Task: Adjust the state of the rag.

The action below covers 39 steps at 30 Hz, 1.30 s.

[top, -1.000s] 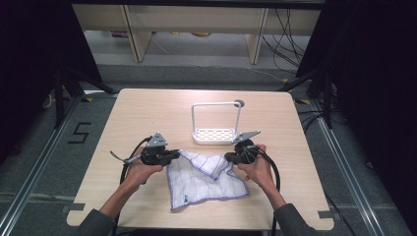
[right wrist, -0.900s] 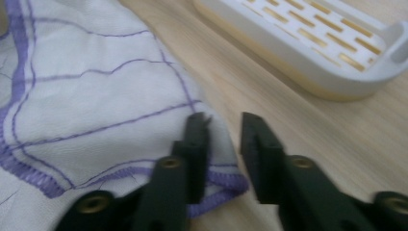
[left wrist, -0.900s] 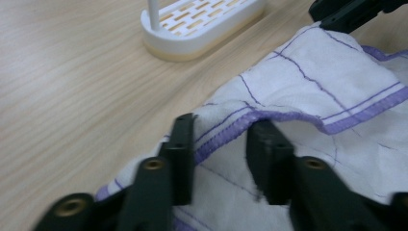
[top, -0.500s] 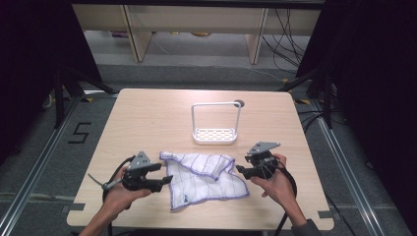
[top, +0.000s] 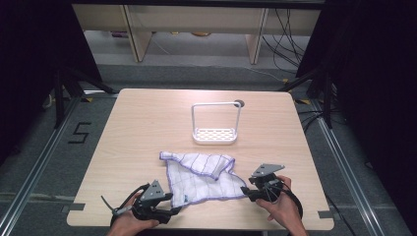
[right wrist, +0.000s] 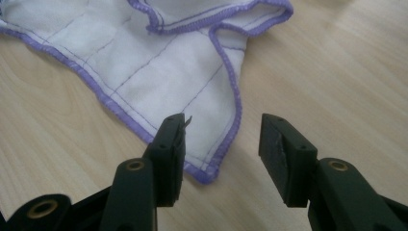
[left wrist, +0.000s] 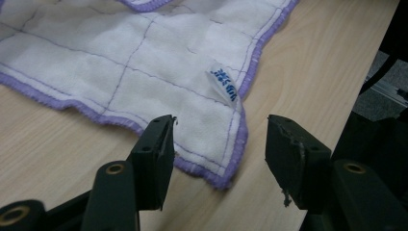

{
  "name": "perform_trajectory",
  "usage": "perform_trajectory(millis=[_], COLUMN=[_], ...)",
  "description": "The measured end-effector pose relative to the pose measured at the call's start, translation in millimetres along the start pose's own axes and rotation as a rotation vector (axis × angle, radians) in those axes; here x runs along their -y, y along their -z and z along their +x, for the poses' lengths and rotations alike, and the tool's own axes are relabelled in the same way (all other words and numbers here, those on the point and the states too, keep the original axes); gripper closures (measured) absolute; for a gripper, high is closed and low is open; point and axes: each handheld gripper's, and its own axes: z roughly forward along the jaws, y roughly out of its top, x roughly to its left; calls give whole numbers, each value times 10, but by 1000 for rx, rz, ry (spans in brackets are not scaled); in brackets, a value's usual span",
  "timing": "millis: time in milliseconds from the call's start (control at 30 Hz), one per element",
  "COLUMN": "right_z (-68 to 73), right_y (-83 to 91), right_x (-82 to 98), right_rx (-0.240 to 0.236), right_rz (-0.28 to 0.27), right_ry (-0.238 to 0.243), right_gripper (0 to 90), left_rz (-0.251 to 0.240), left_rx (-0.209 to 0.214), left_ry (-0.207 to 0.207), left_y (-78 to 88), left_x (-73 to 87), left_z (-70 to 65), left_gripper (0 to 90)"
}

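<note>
With both sets of jaws wide and holding nothing, I'm at the grasp step on the cloth (top: 204, 177), which lies rumpled and partly folded over on the near half of the table (top: 147, 123), in front of the white rack (top: 215, 125). My left gripper (left wrist: 219, 151) sits low at the cloth's near left corner; the purple hem tip lies between the jaws, the small blue-printed label (left wrist: 223, 85) just beyond. In the high view that gripper (top: 164, 209) is at the table's near edge. My right gripper (right wrist: 221, 144) frames the near right corner the same way, the corner tip between the jaws, not yet pinched; in the high view it (top: 253, 189) touches the cloth's right corner. Next, I judge: ease each gripper forward a little so hem lies well inside the pads, close both, then lift and pull apart to spread it. Risk: pinching only the edge thread and slipping
</note>
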Motion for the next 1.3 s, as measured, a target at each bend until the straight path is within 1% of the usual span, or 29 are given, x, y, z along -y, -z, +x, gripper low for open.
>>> perform_trajectory(millis=[67, 200, 233, 267, 300, 333, 367, 433, 467, 500, 533, 567, 600, 633, 667, 700, 800, 833, 933, 1000, 1033, 1067, 1100, 1133, 1167, 1200, 1233, 1267, 1300], right_z=[6, 27, 27, 16, 16, 14, 6, 19, 19, 19, 19, 42, 42, 117, 117, 151, 293, 291, 285, 268, 267, 261, 249, 249, 260, 256, 288, 288, 379], right_y=[-24, -97, -112, -135, -135, -158, -153, -146, -146, -87, -87, 20, 20, 176, 176, 210, 262, 249, 171, 161, 161, 173, 227, 227, 289, 354, 404, 404, 373], right_x=[14, 23, 26, 34, 34, 45, 45, 63, 63, 50, 50, 53, 53, 84, 84, 109, 308, 337, 416, 418, 415, 398, 345, 345, 316, 251, 157, 157, 52], right_rx=[0, -16, -17, -15, -15, -13, -21, -41, -41, -56, -56, -75, -75, -73, -73, -74, -82, -79, -89, -85, -78, -66, -34, -34, -14, -4, 14, 14, -8], right_rz=[0, 30, 40, 41, 41, 37, 51, 20, 20, 8, 8, -39, -39, -33, -33, -48, -34, -24, 5, 22, 25, 22, -47, -47, -56, -96, -133, -133, -138], right_ry=[-2, -5, -11, -5, -5, -1, 11, 32, 32, 60, 60, 87, 87, 64, 64, 64, 68, 80, 60, 70, 68, 71, 60, 60, 36, 52, 72, 72, 96], right_gripper=[529, 567, 593, 627, 627, 682, 755, 877, 877, 889, 889, 891, 891, 890, 890, 890, 887, 885, 865, 836, 796, 703, 593, 593, 565, 528, 520, 520, 512], left_rz=[34, 33, 39, 39, 58, 53, 64, 56, 56, 35, 35, 16, 16, -18, -10, -25, -4, -4, 62, 59, 66, 70, 63, 63, 53, 45, 14, 14, -26], left_rx=[0, 9, 21, 21, 31, 37, 30, 19, 19, 25, 25, 31, 31, 37, 42, 49, 80, 80, 84, 95, 87, 89, 91, 91, 86, 85, 82, 82, 82], left_ry=[-45, -57, -91, -91, -134, -113, -157, -169, -169, -161, -161, -171, -171, -135, -162, -155, -171, -171, -192, -191, -198, -194, -189, -189, -172, -150, -120, -120, -110], left_y=[-7, -69, -108, -108, -117, -137, -132, -106, -106, -59, -59, 18, 18, 61, 100, 131, 125, 125, 54, 43, 47, 53, 59, 59, 72, 86, 116, 116, 163], left_x=[-4, -9, -2, -2, -5, 4, -7, -14, -14, -20, -20, -22, -22, -11, -19, -14, 46, 46, 113, 120, 124, 125, 120, 120, 115, 108, 77, 77, 37], left_z=[-18, -37, -26, -26, 2, -11, 26, 53, 53, 55, 55, 44, 44, -3, 0, -37, -114, -114, -161, -174, -184, -191, -172, -172, -161, -156, -131, -131, -96], left_gripper=[447, 556, 616, 671, 671, 726, 794, 862, 866, 869, 869, 870, 870, 870, 870, 870, 868, 867, 864, 862, 862, 857, 786, 733, 733, 682, 581, 562, 538])
